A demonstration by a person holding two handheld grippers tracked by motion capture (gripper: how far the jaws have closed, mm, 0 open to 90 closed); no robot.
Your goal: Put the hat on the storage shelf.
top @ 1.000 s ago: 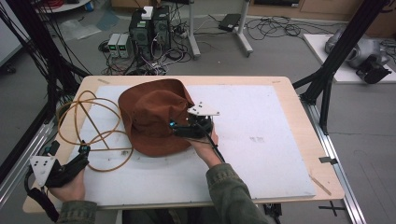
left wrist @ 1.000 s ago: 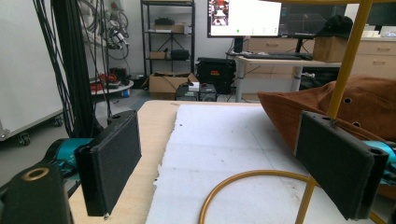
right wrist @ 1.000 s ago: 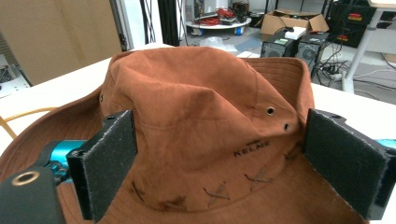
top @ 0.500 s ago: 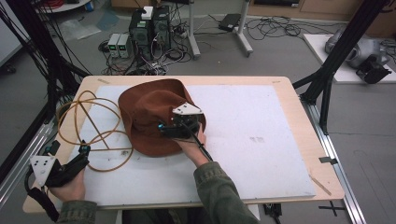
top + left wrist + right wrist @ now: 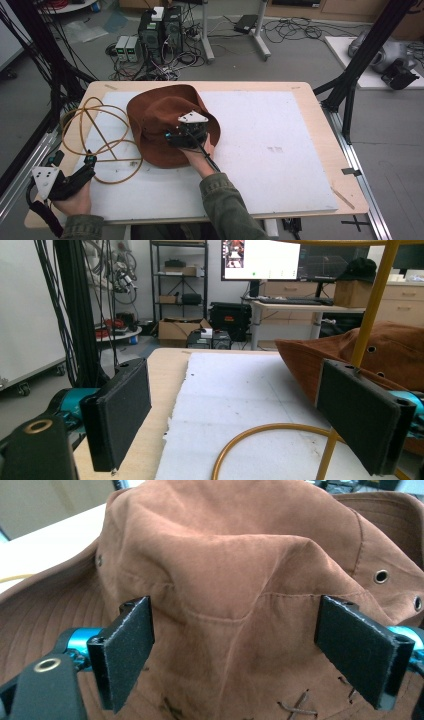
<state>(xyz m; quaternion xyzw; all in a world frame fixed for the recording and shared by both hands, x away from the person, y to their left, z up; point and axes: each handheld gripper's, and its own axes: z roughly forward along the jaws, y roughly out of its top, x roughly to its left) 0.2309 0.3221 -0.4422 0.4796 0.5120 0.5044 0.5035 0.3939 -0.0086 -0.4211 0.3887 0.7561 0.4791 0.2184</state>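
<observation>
A brown suede hat (image 5: 155, 117) lies brim-down at the left middle of the white sheet (image 5: 270, 150). My right gripper (image 5: 172, 135) hangs over the hat's near side. In the right gripper view its jaws have just been closing a little; the right gripper (image 5: 235, 605) stands open, the hat's crown (image 5: 225, 565) between the pads, which do not press it. My left gripper (image 5: 89, 165) rests at the table's front left corner, open. A yellow tube (image 5: 120, 160) loops in front of it and runs between the left gripper's (image 5: 232, 375) pads as a curve (image 5: 260, 430).
The wooden table (image 5: 322, 135) carries the white sheet. Black frame posts (image 5: 350, 75) rise at both sides. Computers and cables (image 5: 160, 35) crowd the floor behind the far edge. The sheet's right half is bare.
My right gripper has moved left across the hat's near side and come lower onto the crown. The left gripper and the tube have kept still.
</observation>
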